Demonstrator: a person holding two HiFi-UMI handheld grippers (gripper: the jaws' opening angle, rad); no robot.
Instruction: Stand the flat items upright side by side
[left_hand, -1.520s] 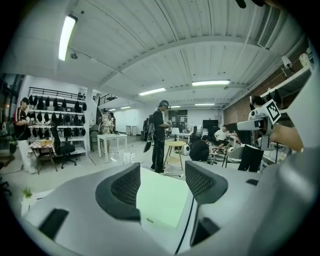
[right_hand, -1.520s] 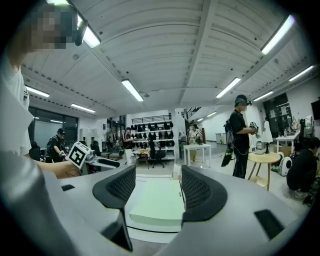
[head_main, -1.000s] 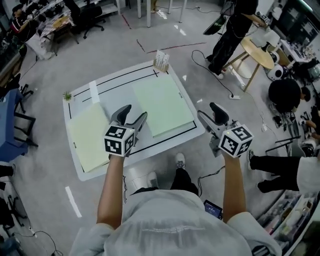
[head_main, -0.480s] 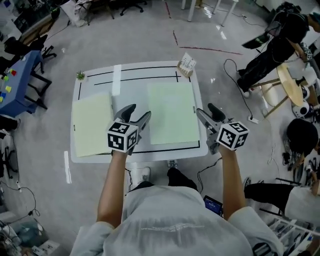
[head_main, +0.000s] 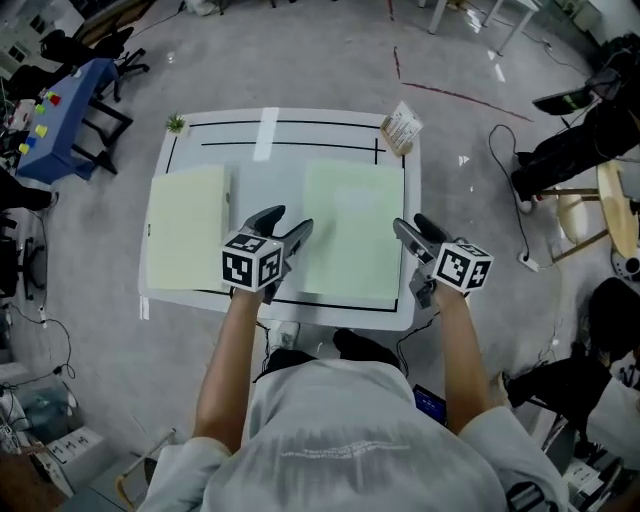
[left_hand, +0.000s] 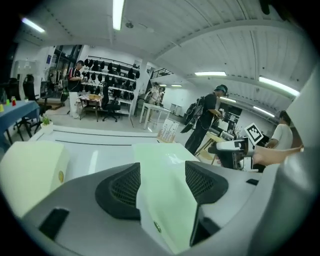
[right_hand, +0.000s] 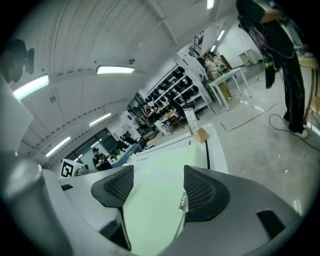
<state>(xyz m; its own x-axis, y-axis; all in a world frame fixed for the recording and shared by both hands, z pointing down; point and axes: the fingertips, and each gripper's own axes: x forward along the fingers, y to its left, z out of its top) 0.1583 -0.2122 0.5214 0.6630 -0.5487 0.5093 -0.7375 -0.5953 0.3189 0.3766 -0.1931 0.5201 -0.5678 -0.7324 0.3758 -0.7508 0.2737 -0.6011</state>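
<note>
We have stood nothing up yet: left folder (head_main: 185, 225) and right folder (head_main: 352, 228) lie flat on the table (head_main: 290, 135), left gripper (head_main: 288, 220) wide and empty, right gripper (head_main: 411, 225) opening, empty.

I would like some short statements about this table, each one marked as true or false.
1. The left green item and the right green item lie on the white table. True.
2. Both items already stand upright. False: both lie flat.
3. A small plant stands at the table's far left corner. True.
4. The green items touch each other. False: bare table shows between them.
5. The left tool grips an item. False: its jaws stand apart, pressing nothing.
</note>
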